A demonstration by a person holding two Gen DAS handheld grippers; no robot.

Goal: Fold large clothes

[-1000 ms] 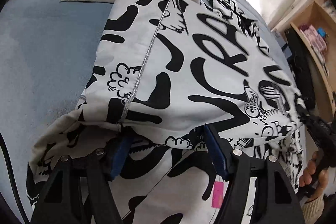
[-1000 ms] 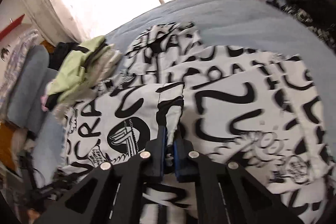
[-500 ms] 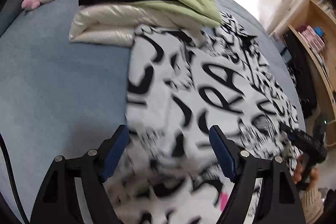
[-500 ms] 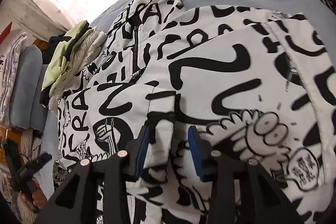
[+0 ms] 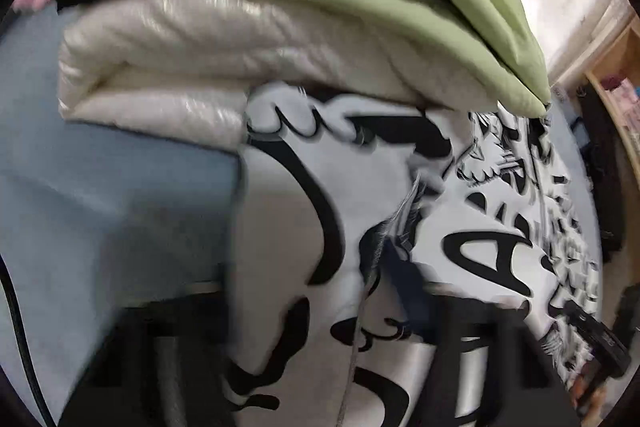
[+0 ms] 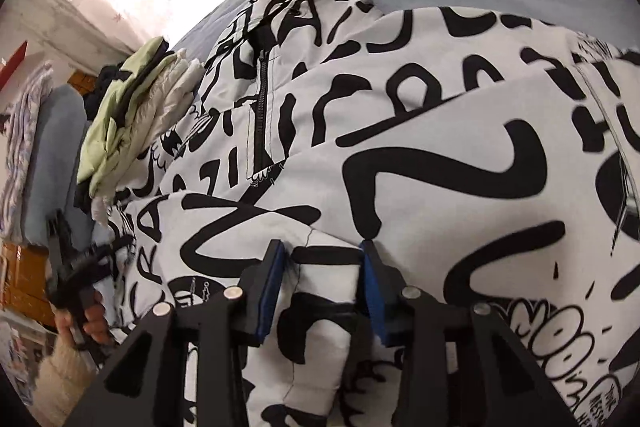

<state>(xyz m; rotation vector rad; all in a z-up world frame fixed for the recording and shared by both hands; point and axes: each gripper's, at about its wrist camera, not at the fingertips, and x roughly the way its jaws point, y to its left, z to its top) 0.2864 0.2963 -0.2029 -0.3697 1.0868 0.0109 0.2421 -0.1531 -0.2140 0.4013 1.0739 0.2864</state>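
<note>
Stack of folded clothes (image 5: 248,39) abuts printed jacket (image 6: 440,155); right jaws wide, left blurred, unclear.

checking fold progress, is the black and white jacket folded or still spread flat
Partly folded. In the right wrist view a jacket panel lies doubled over the zipper side, its edge running diagonally across. The right gripper stands open over it.

left claw (image 5: 320,307) motion-blurred, its opening unreadable, jacket (image 5: 400,187) smeared
</note>
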